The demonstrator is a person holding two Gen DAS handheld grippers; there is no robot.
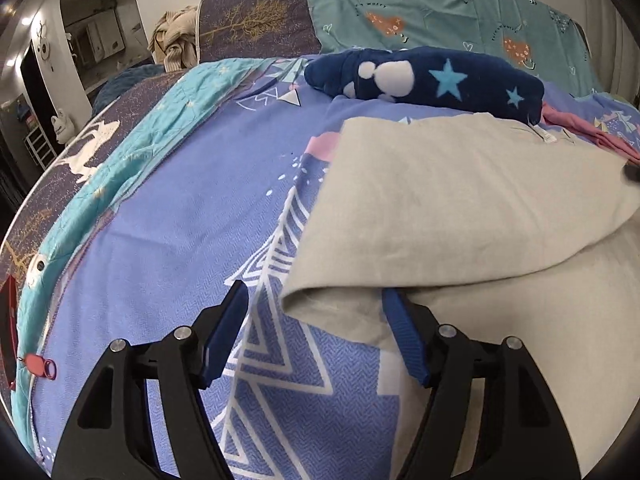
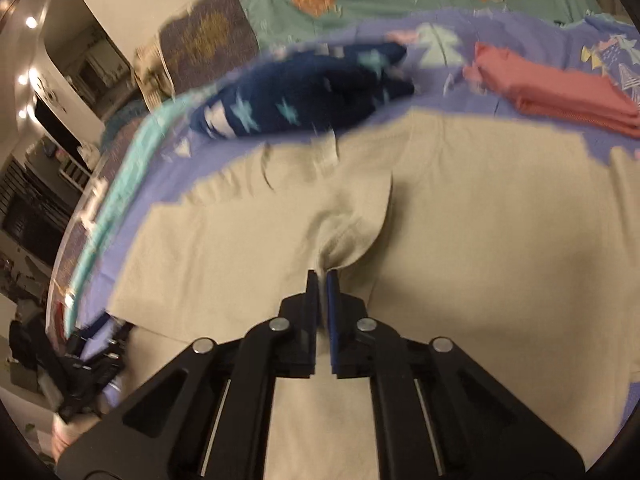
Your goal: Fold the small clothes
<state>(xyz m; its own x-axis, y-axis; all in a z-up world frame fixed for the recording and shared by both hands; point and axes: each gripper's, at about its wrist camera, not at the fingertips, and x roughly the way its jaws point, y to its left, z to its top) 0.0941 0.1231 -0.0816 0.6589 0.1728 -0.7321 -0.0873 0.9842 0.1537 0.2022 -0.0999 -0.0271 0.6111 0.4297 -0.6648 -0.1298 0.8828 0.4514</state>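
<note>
A beige garment (image 1: 460, 204) lies on the blue patterned bedsheet (image 1: 180, 220), partly folded over itself. My left gripper (image 1: 316, 300) is open at the garment's lower left corner; its right finger (image 1: 404, 340) sits under the fabric edge. In the right wrist view my right gripper (image 2: 323, 276) is shut on a pinched fold of the beige garment (image 2: 460, 220), which puckers up at the fingertips. The left gripper (image 2: 92, 360) shows at that view's lower left.
A dark blue star-patterned fleece (image 1: 424, 76) lies behind the garment. A folded pink garment (image 2: 552, 88) sits at the back right. A teal quilt (image 1: 440, 8) and a purple pillow (image 1: 256, 20) lie at the head of the bed. The bed's left edge (image 1: 52, 184) drops off.
</note>
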